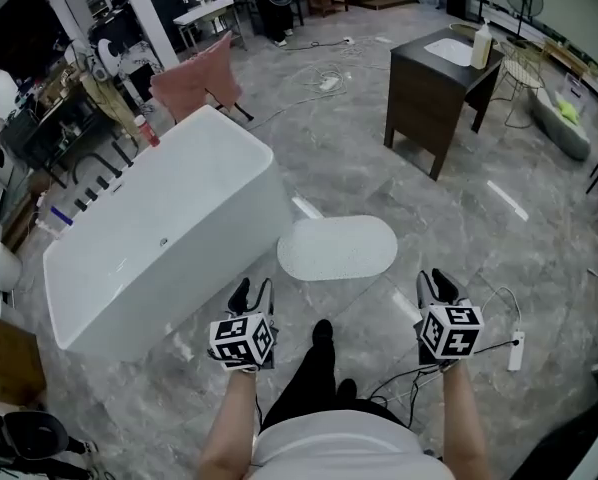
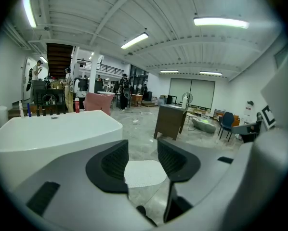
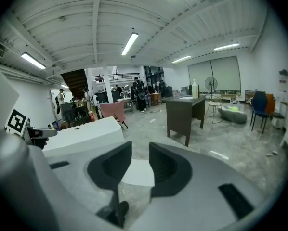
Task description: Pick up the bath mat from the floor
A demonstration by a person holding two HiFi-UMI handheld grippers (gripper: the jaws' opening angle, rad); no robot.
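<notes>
Bright even light from ceiling strip lights (image 2: 221,22), soft shadows, fisheye-warped dark corners

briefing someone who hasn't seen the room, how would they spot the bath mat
Find the big white bathtub on the grey marble floor. Just off its right-hand end lies the bath mat, flat on the floor. It is the only pale, dimpled, rounded pad there.
</notes>
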